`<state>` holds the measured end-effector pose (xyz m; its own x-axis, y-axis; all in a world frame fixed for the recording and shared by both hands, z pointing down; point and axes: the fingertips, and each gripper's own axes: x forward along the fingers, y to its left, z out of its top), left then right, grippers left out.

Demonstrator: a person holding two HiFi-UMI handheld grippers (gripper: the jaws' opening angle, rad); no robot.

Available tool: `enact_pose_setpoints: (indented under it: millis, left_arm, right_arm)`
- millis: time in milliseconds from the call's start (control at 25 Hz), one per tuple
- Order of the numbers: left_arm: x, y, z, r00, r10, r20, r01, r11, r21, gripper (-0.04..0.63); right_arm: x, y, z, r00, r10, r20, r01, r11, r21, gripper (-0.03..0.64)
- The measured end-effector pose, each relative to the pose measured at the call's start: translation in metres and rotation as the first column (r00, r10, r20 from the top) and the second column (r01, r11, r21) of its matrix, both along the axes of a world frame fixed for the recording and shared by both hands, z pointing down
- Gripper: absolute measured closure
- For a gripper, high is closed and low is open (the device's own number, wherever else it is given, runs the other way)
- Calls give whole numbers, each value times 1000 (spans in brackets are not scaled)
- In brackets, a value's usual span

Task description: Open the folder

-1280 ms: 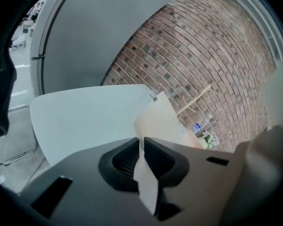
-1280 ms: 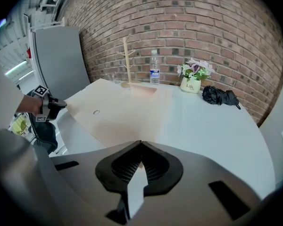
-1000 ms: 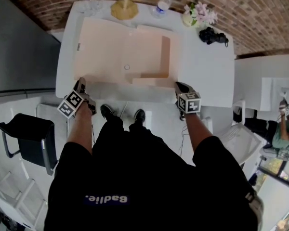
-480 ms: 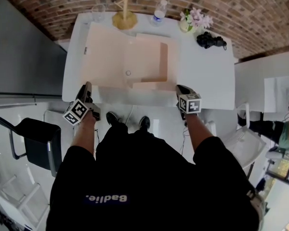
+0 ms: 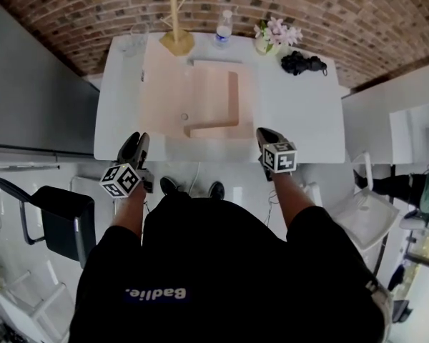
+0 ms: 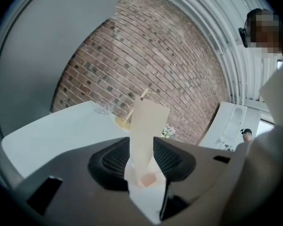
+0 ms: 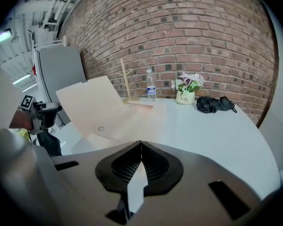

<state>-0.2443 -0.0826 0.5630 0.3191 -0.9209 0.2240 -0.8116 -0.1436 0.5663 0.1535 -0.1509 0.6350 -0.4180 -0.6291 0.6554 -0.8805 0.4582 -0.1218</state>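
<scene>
My left gripper (image 5: pixel 136 141), low and left of centre in the head view at the near edge of the white table (image 5: pixel 304 123), is releasing: its jaws are opening, and the raised cover (image 6: pixel 144 126) of the folder (image 5: pixel 209 95) stands edge-on in the gap with neither pad pressing on it. My right gripper (image 5: pixel 264 134) is clenched on nothing, its jaws together over the table's near edge. The peach folder lies open in the upper middle of the frame, its cover tilted up on the left side.
</scene>
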Motion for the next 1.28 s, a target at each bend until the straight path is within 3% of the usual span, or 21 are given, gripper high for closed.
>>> enact_pose_setpoints:
  millis: [400, 640, 920, 1280]
  left_arm:
    - [51, 8, -57, 997, 80, -9, -79, 994, 73, 505]
    - [94, 13, -94, 984, 176, 9, -176, 976, 128, 566]
    - [125, 17, -140, 961, 264, 84, -274, 947, 168, 592]
    - [145, 19, -186, 957, 264, 120, -286, 926, 245, 592]
  right_arm:
    - [-4, 14, -35, 997, -38, 74, 34, 998, 49, 588]
    - [-22, 32, -74, 986, -113, 120, 101, 989, 104, 588]
    - [-49, 43, -132, 963, -222, 156, 187, 960, 209, 588]
    - [-76, 59, -187, 925, -298, 238, 222, 928, 299, 588]
